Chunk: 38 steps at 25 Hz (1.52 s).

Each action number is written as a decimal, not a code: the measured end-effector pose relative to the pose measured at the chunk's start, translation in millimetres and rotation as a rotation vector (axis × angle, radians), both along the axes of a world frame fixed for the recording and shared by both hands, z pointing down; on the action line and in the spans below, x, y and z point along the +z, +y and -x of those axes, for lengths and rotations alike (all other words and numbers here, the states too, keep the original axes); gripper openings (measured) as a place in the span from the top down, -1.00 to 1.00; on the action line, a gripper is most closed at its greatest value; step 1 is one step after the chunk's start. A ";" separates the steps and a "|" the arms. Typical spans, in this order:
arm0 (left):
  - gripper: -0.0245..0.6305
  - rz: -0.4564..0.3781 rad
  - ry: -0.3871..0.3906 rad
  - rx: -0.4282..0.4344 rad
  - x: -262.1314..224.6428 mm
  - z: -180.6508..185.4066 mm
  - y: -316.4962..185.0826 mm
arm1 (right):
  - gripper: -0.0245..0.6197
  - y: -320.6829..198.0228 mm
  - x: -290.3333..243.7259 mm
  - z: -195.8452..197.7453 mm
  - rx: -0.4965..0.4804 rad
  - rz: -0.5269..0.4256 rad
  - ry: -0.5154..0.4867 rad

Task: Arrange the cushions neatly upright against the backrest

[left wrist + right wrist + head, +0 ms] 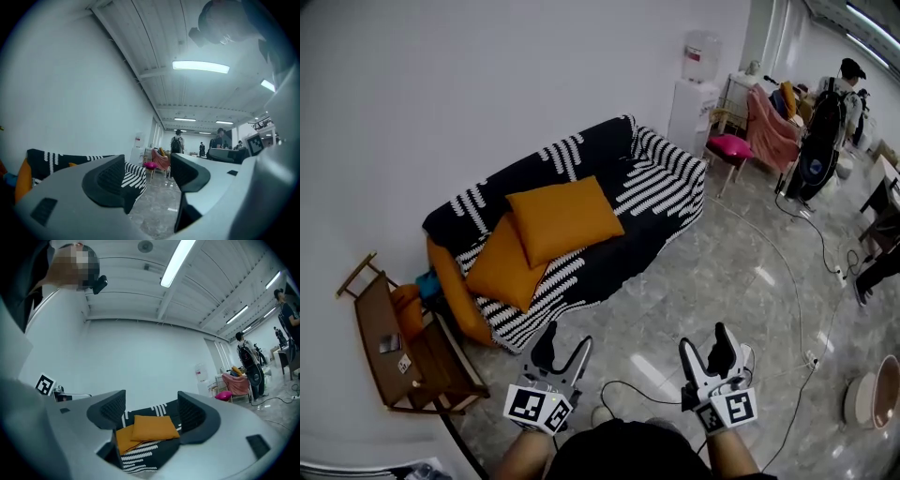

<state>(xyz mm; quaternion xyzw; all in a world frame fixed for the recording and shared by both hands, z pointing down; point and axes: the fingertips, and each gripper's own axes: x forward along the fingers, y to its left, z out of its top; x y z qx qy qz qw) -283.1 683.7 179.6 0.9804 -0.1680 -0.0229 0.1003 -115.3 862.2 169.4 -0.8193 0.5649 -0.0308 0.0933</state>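
Approach step, nothing gripped
Top cushion [564, 217] lies flat, overlapping lower cushion [502, 265] on the sofa [661, 192] seat, well ahead. Left gripper [564, 349] and right gripper [708, 354] are part-open and empty. Next, likely: close in, pinch the top cushion's edge, stand it against the backrest [525, 176].
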 end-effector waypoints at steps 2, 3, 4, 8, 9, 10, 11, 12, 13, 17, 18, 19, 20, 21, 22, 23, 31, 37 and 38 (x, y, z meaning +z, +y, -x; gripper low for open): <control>-0.04 0.020 -0.001 -0.001 6.0 1.3 -9.5 | -0.12 -7.5 2.8 2.6 -0.007 0.013 -0.004; -0.04 0.023 -0.005 -0.002 8.3 0.2 -13.0 | -0.12 -10.5 4.0 1.6 -0.009 0.019 -0.006; -0.04 0.021 -0.009 -0.006 9.8 -1.5 -16.1 | -0.12 -13.0 5.1 -0.7 -0.009 0.025 -0.007; -0.04 0.015 -0.027 -0.011 12.6 -13.5 -26.7 | -0.10 -22.5 10.5 -18.8 -0.001 0.025 -0.025; -0.04 0.020 -0.034 -0.009 14.1 -17.7 -29.7 | -0.10 -26.2 13.0 -24.4 0.000 0.021 -0.037; -0.04 0.022 -0.040 -0.010 15.7 -21.9 -33.2 | -0.10 -30.7 16.0 -30.3 -0.003 0.018 -0.051; -0.04 0.017 -0.045 -0.015 16.8 -26.1 -37.2 | -0.10 -36.0 18.4 -36.5 -0.009 0.015 -0.064; -0.04 0.007 -0.047 -0.024 17.4 -30.7 -41.6 | -0.09 -42.1 19.8 -43.5 -0.019 0.011 -0.072; -0.04 -0.005 -0.048 -0.037 17.3 -36.2 -46.4 | -0.08 -49.1 20.7 -52.2 -0.032 0.005 -0.071; -0.04 -0.055 -0.063 -0.080 16.3 -75.1 -70.3 | -0.05 -87.8 31.9 -105.5 -0.096 -0.011 -0.039; -0.04 -0.059 -0.068 -0.091 16.0 -87.3 -76.3 | -0.04 -98.1 34.9 -120.5 -0.112 -0.017 -0.049; -0.04 -0.060 -0.068 -0.103 14.8 -100.1 -82.7 | -0.04 -108.1 36.8 -135.7 -0.125 -0.021 -0.058; -0.04 -0.063 -0.066 -0.117 12.6 -113.5 -89.6 | -0.03 -117.6 38.0 -151.3 -0.137 -0.020 -0.064; -0.04 -0.066 -0.063 -0.131 9.6 -127.3 -97.0 | -0.03 -127.4 36.9 -165.7 -0.152 -0.027 -0.071; -0.04 -0.071 -0.061 -0.145 6.5 -140.5 -104.5 | -0.03 -137.3 33.4 -178.1 -0.172 -0.045 -0.083; -0.04 -0.074 -0.059 -0.159 3.9 -152.8 -111.7 | -0.03 -146.1 29.5 -189.3 -0.190 -0.064 -0.092; -0.04 -0.080 -0.069 -0.237 5.5 -235.5 -157.8 | -0.01 -195.5 30.7 -285.3 -0.247 -0.065 -0.099; -0.04 -0.073 -0.092 -0.237 13.0 -266.8 -199.3 | 0.00 -243.0 52.8 -325.0 -0.241 -0.002 -0.115; -0.04 -0.077 -0.093 -0.240 14.2 -271.0 -209.8 | 0.00 -254.7 54.7 -328.8 -0.247 0.000 -0.117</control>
